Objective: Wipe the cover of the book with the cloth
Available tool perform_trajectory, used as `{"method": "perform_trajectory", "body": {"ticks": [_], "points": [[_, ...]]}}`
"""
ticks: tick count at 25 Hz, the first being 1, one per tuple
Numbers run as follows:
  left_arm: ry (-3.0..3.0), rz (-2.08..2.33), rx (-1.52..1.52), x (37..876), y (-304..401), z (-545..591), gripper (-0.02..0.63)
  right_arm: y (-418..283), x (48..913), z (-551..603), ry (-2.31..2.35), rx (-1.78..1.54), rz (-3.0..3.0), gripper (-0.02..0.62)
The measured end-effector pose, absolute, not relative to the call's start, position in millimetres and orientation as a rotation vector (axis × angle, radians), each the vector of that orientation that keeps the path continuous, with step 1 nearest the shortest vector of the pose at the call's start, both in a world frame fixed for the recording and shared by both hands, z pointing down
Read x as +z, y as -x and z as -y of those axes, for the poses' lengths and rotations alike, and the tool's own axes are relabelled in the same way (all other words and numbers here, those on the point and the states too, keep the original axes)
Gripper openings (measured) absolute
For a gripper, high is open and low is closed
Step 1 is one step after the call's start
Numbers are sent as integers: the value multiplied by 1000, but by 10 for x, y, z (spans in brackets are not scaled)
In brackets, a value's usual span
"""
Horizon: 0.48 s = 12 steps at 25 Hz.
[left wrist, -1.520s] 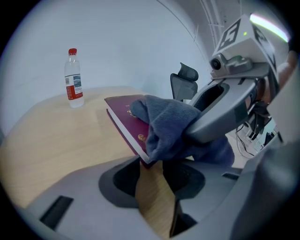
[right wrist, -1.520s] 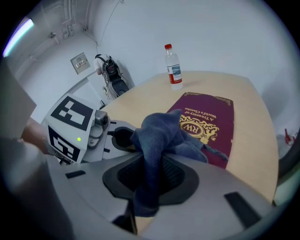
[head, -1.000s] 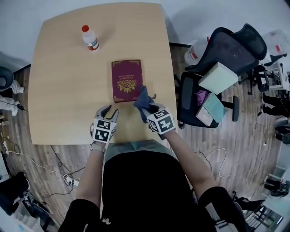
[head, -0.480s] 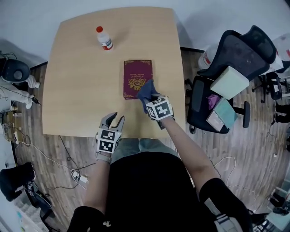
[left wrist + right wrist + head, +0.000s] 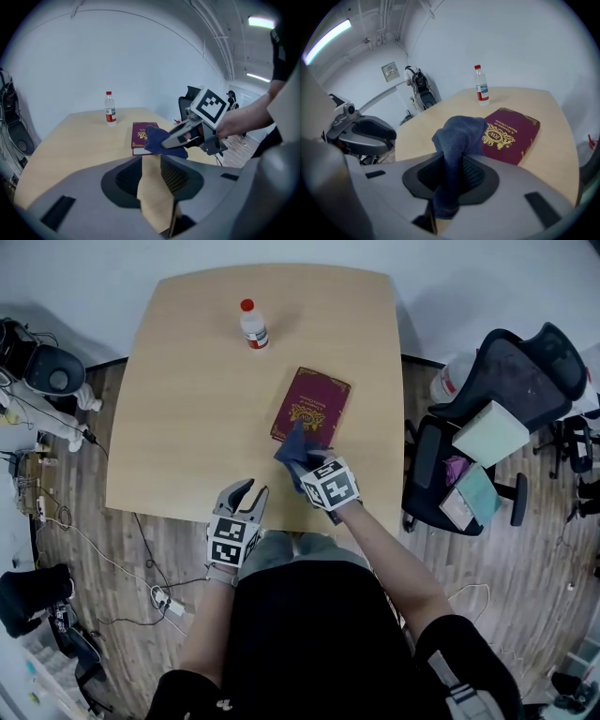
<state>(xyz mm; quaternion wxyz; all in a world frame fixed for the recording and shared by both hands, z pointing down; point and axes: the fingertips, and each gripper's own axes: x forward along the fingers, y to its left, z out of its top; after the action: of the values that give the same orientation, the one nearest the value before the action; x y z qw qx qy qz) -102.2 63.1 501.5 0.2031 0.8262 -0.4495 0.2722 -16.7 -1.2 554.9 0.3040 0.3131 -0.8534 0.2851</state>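
Note:
A maroon book [image 5: 313,401] with a gold crest lies flat on the wooden table [image 5: 187,409]. My right gripper [image 5: 300,461] is shut on a blue cloth [image 5: 292,452], which bunches up from between the jaws and reaches the book's near edge. In the right gripper view the cloth [image 5: 457,138] rises in front of the book [image 5: 513,131]. My left gripper [image 5: 250,493] hovers over the table's front edge, left of the cloth. Its jaws have just been closing with nothing between them, and a gap still shows [image 5: 151,164]. From there I see the book [image 5: 139,136] and the cloth [image 5: 159,140].
A white bottle with a red cap [image 5: 253,324] stands at the table's far side, beyond the book. A black office chair [image 5: 497,381] with boxes on its seat is to the right of the table. Cables and dark equipment [image 5: 42,367] lie on the floor at the left.
My right gripper has carried the cloth leftward along the book's near edge. The left gripper has lifted and drawn back toward the table's front edge. The head view has swung, so the table looks turned.

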Motion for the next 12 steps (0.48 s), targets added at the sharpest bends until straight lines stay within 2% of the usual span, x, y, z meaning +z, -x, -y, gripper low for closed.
{"method": "perform_trajectory", "body": {"ticks": [12], "points": [[-2505,1219,471,3963,1172,-338,126,229,4131,-135,-958,614,2526,91]]}}
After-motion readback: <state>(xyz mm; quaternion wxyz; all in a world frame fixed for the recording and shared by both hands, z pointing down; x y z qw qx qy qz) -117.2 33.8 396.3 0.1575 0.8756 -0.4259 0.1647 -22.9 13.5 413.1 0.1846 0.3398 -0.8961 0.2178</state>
